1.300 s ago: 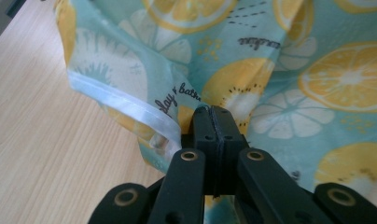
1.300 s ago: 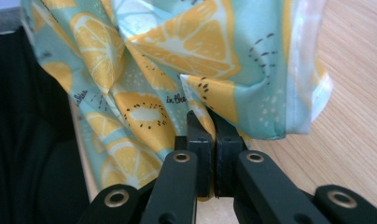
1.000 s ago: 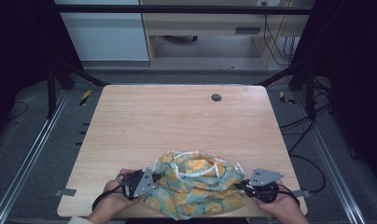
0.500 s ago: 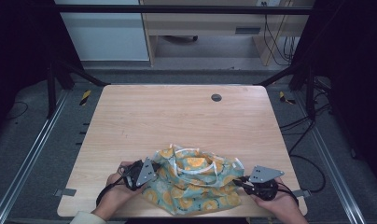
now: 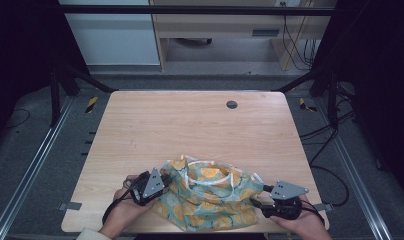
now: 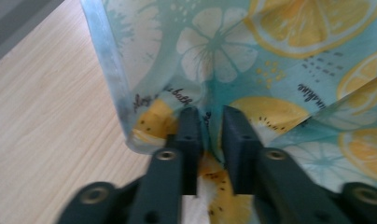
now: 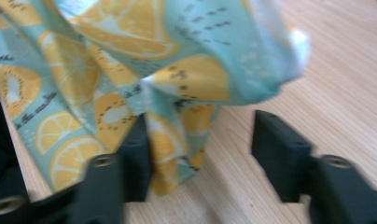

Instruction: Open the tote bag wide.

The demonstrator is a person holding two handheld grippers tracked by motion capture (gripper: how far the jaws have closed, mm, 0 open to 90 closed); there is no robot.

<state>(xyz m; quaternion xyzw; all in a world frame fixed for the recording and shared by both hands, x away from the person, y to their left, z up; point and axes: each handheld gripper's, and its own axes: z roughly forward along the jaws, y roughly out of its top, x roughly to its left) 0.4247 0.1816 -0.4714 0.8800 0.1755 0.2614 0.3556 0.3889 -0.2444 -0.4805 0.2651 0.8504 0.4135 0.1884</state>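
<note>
Left gripper [image 5: 162, 181] clenched on lemon-print cloth [image 5: 210, 200]; right gripper [image 5: 257, 202] spread wide, cloth loose between its jaws.
Since a second ago the left gripper has pushed toward 3 o'clock, bunching the cloth at the table's [image 5: 190, 125] 6 o'clock edge: folding looks underway.

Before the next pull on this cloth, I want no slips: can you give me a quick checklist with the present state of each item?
1. Left claw clamped on the lemon-print cloth: ok, jaws nearly shut on a fold.
2. Right claw clamped on the cloth: not ok, jaws stand wide open with fabric between them.
3. Cloth fully on the table: cannot tell, its near edge lies at the table's front edge.
4. Cloth spread flat: not ok, it lies bunched and creased.
5. White straps free of the claws: cannot tell.
</note>
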